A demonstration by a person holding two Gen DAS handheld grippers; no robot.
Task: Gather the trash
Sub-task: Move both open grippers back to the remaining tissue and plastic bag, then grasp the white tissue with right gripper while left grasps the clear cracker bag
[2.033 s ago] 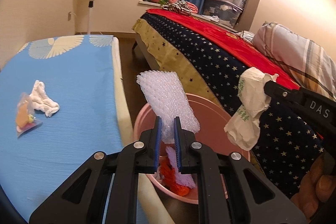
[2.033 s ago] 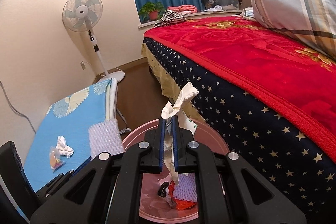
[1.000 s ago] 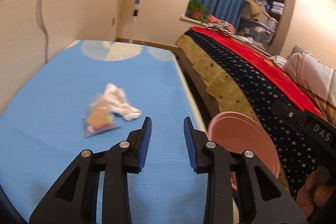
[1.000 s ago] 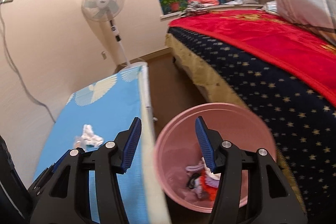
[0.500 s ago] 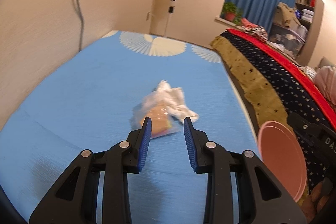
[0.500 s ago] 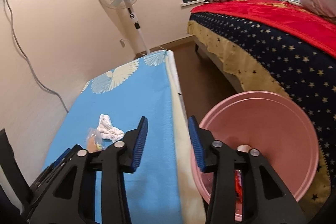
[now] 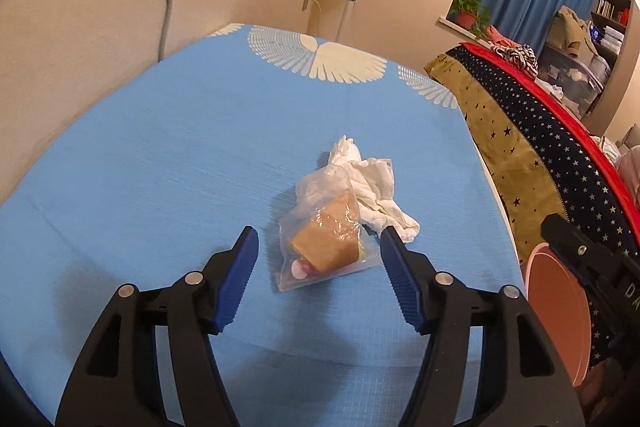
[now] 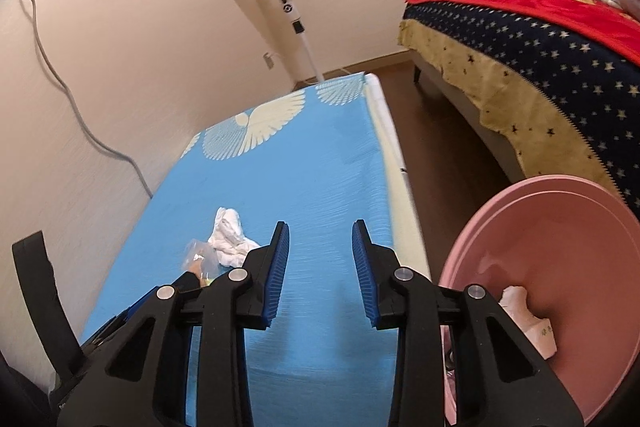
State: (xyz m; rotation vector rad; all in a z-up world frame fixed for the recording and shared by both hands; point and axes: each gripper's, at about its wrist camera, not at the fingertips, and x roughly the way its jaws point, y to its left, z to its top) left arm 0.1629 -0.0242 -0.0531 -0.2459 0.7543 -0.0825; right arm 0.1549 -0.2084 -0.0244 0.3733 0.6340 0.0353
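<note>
Directly ahead in the left wrist view, the clear plastic bag (image 7: 326, 239) lies on the blue mat (image 7: 160, 167) between the wide-spread jaws of the left gripper (image 7: 318, 281), long axis along the fingers, crumpled tissue (image 7: 370, 187) touching its far right side. From the right wrist, the right gripper (image 8: 320, 273), parted and empty, hangs over bare mat near its right edge; bag (image 8: 198, 259) and tissue (image 8: 230, 239) lie off its left, the pink bin (image 8: 560, 227) right, so the left is nearer.

Your bag (image 7: 326, 239): clear glossy plastic | tissue (image 7: 372, 187): crumpled white paper | table (image 7: 160, 155) cover: matt woven cloth | bin (image 8: 560, 267): smooth pink plastic
</note>
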